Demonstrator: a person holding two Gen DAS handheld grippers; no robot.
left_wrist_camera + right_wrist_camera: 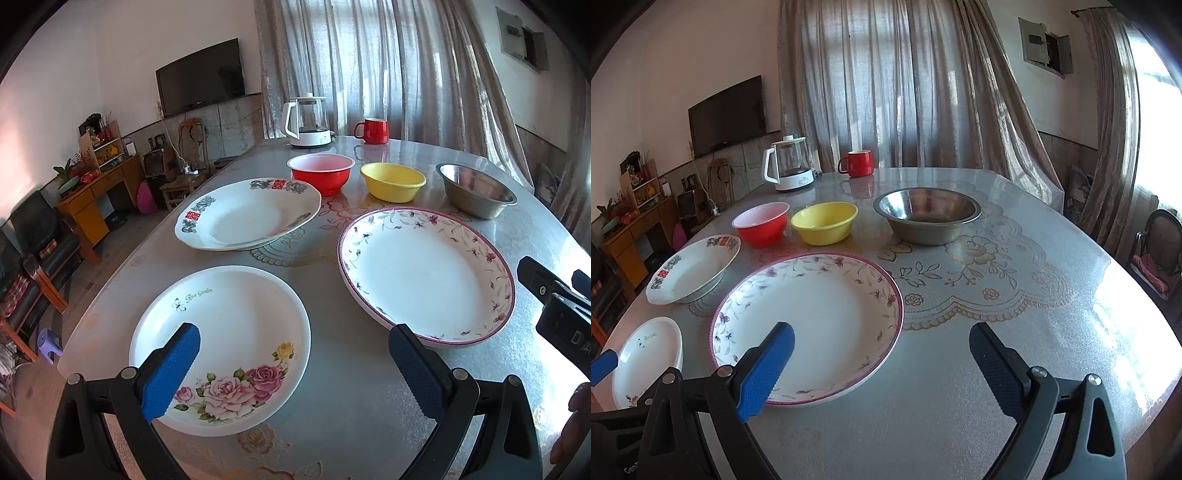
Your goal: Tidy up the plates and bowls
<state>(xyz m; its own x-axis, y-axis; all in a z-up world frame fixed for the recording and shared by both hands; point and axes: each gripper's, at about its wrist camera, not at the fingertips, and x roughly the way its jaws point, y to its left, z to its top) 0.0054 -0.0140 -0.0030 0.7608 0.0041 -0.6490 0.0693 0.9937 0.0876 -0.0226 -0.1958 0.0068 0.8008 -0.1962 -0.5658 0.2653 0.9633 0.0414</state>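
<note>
Three plates lie on the table: a rose plate nearest, a plate with red characters behind it, and a large purple-rimmed floral plate to the right. Behind them stand a red bowl, a yellow bowl and a steel bowl. My left gripper is open and empty above the rose plate's right edge. My right gripper is open and empty over the floral plate's near right edge. The bowls also show in the right wrist view: red, yellow, steel.
A glass kettle and a red mug stand at the table's far edge. The table has a lace-pattern cover. Chairs, a cabinet and a TV are off to the left. The right gripper's body shows at the right.
</note>
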